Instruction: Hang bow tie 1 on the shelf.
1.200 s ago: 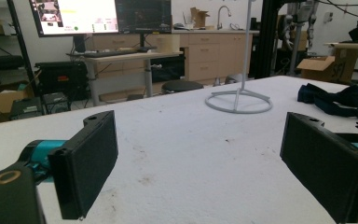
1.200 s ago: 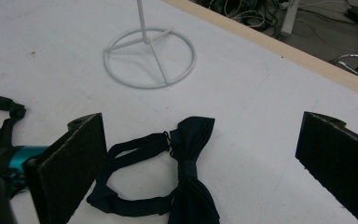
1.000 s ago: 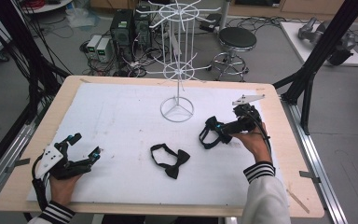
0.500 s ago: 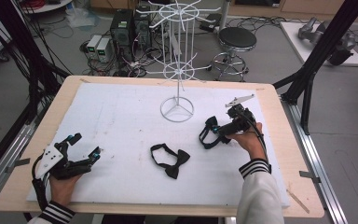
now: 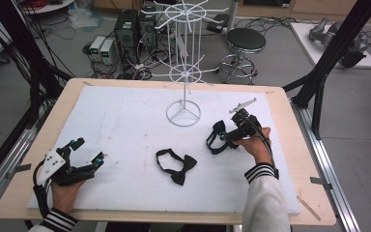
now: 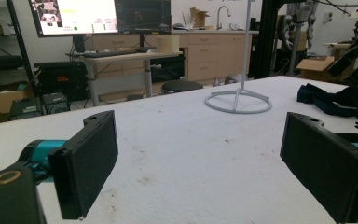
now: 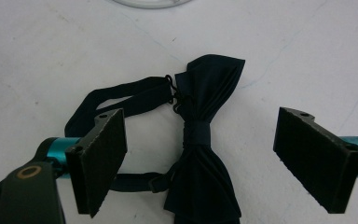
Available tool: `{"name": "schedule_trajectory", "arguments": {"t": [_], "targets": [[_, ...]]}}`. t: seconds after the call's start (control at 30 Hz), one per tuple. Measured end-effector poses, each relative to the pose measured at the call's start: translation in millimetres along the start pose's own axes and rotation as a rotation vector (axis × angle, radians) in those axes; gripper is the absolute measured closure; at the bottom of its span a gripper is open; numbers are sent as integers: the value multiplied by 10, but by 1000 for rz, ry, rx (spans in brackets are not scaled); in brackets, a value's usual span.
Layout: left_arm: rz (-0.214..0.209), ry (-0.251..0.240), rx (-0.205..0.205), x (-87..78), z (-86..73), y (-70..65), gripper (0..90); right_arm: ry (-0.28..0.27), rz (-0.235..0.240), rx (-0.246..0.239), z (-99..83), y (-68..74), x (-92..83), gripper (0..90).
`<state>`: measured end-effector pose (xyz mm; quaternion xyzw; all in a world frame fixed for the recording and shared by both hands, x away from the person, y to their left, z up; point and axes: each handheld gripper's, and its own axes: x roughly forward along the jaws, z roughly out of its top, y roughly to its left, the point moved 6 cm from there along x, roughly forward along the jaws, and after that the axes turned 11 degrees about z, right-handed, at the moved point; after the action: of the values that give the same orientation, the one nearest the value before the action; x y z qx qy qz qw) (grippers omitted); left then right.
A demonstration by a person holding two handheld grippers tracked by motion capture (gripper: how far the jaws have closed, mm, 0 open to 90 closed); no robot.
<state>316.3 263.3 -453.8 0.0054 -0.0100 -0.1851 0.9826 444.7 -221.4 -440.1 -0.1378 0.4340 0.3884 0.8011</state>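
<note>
White wire rack [image 5: 184, 58] just beyond tool tips, on white foam mat [image 5: 125, 116]. Stool [image 5: 245, 41] + PC boxes [image 5: 135, 29] on floor, well behind.

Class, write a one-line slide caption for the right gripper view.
Right gripper hovers with open jaws astride a dark bow tie lying on the white table.

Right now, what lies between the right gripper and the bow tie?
Nothing: in the high view only bare white mat separates the right gripper from the bow tie; the right gripper view frames it between open jaws, which have just been closing.
</note>
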Motion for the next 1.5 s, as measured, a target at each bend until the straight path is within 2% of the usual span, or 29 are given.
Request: {"name": "schedule_trajectory", "arguments": {"t": [0.17,0.4,0.63,0.7,1.0,1.23,1.5], "targets": [[0,0,-2,-1,0,1,116,29,0,6,-24,-10,39,203],[0,0,-2,-1,0,0,117,76,29,0,-55,2,138,247],[-1,-2,2,-2,1,-1,117,126,21,-1,-79,-7,210,348],[-1,-2,2,-2,1,0,116,132,18,3,-87,-18,217,405],[-1,-2,2,-2,1,-1,116,170,14,7,-106,-9,238,537],[-1,-2,1,-2,1,-1,116,196,-4,-11,-105,0,251,717],[-2,-1,3,-4,0,1,116,212,-17,-21,-95,19,252,766]]}}
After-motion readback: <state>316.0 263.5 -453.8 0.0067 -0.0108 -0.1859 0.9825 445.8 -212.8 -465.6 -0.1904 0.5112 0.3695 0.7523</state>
